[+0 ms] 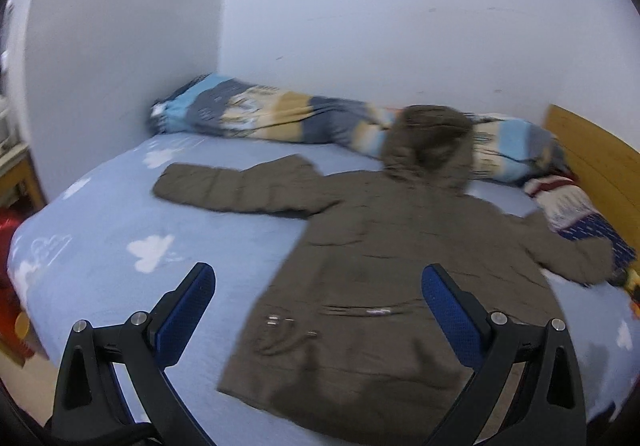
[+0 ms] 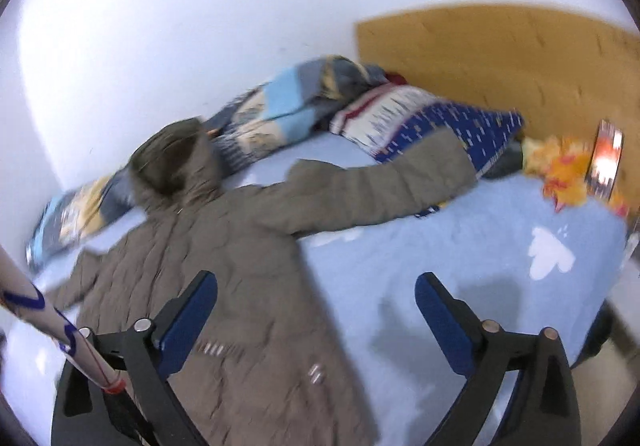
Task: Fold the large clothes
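Note:
An olive-brown hooded padded coat lies flat on the light blue bed sheet, back up, both sleeves spread out, hood toward the wall. My left gripper is open and empty, held above the coat's lower hem. In the right wrist view the coat lies to the left, its right sleeve stretching toward the pillow. My right gripper is open and empty above the coat's right edge and the sheet.
A rolled patterned quilt lies along the wall behind the hood. A blue and white pillow sits by the wooden headboard. An orange toy lies at the bed's corner. A white pole crosses the lower left of the right wrist view.

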A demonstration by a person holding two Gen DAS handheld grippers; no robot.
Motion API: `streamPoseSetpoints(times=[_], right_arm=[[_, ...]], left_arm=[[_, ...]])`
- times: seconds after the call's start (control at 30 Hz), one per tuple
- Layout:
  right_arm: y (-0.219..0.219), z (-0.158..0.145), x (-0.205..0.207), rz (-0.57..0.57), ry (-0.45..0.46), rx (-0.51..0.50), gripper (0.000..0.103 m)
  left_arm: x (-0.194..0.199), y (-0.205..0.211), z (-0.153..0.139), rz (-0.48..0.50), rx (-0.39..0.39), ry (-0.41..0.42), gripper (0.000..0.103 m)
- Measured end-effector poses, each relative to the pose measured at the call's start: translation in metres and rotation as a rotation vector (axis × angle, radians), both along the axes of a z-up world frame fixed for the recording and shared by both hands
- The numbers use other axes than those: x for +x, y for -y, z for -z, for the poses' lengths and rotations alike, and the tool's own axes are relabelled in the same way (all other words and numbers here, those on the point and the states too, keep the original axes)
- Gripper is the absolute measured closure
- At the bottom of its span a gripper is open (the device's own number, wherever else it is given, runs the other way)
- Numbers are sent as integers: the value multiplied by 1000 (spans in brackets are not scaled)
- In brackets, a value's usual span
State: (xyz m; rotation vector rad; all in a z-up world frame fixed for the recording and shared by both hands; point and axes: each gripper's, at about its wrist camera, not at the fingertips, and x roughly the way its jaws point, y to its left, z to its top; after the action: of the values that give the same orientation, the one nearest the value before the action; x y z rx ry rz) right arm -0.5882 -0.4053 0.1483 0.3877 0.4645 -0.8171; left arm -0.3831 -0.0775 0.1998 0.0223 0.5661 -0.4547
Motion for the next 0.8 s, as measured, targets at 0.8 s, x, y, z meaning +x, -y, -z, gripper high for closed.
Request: streamPoseSetpoints(times=[0.8], right_arm=[[-113,-43,29,-182,-129,-285,0]], left_arm=[[-64,16,-23,111,34,75,0]])
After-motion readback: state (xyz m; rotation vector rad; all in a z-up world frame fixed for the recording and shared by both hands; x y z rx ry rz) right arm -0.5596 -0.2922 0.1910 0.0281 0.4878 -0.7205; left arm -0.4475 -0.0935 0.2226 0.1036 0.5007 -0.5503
